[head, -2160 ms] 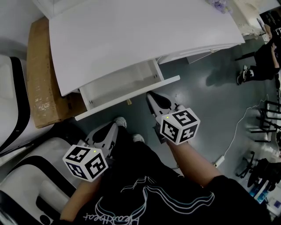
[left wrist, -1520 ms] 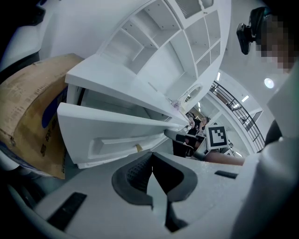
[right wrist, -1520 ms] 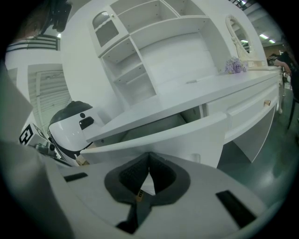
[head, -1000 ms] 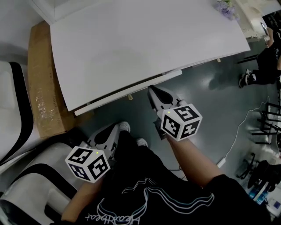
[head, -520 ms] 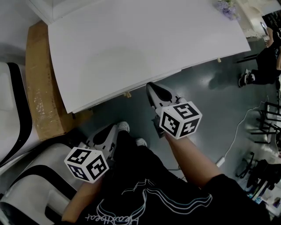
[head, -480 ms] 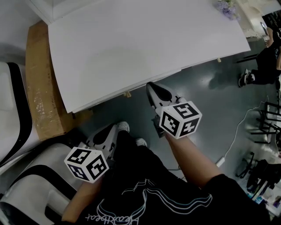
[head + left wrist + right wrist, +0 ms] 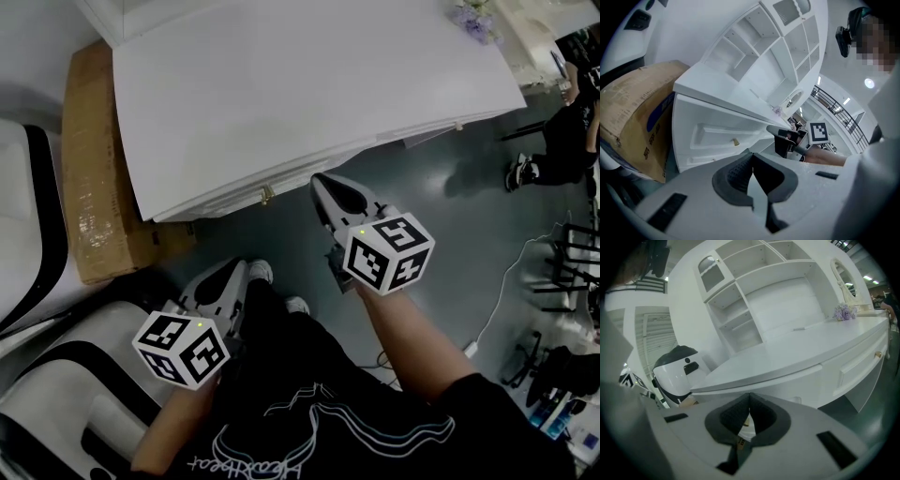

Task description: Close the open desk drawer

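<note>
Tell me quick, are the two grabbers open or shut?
Left gripper: shut, holding nothing.
Right gripper: shut, holding nothing.

The table top overhangs the drawer front, from which only a small knob juts out. Open grey floor lies right of the right claw, which sits just beside the table edge. A cardboard box and a white-and-black rounded unit crowd the left claw.
</note>
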Action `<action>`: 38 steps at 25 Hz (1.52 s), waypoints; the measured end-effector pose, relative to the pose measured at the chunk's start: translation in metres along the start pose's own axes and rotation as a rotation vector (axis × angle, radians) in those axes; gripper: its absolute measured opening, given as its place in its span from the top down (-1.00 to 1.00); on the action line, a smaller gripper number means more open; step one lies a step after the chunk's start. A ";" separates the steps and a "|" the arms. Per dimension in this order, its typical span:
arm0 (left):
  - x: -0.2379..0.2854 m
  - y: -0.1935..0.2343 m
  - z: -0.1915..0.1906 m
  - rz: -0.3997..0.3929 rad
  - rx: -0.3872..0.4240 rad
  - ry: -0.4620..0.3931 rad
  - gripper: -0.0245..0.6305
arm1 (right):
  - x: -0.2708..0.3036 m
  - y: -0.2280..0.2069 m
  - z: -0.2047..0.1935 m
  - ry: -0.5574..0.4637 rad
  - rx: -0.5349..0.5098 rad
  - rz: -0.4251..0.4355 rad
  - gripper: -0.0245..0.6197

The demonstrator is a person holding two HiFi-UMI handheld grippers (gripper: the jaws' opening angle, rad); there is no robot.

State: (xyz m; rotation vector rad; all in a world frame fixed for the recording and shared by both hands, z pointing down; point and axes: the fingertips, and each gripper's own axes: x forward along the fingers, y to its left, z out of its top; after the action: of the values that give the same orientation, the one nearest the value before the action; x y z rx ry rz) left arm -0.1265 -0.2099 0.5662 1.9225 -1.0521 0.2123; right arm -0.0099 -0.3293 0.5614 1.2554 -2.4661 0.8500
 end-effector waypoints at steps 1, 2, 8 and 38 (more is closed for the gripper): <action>-0.003 -0.004 0.001 -0.001 0.003 -0.012 0.91 | -0.008 0.006 0.003 -0.009 -0.001 0.017 0.90; -0.006 -0.008 0.001 -0.002 0.006 -0.023 0.91 | -0.016 0.012 0.006 -0.020 -0.001 0.036 0.90; -0.034 -0.050 0.010 -0.019 0.115 -0.099 0.91 | -0.075 0.063 0.021 -0.036 -0.048 0.199 0.90; -0.200 -0.323 0.080 -0.237 0.508 -0.445 0.91 | -0.339 0.218 0.143 -0.325 -0.424 0.564 0.90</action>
State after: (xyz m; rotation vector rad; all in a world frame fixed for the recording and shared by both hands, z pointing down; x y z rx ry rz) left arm -0.0312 -0.0817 0.2119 2.6174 -1.1103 -0.1019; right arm 0.0250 -0.0927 0.2075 0.5900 -3.1027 0.1919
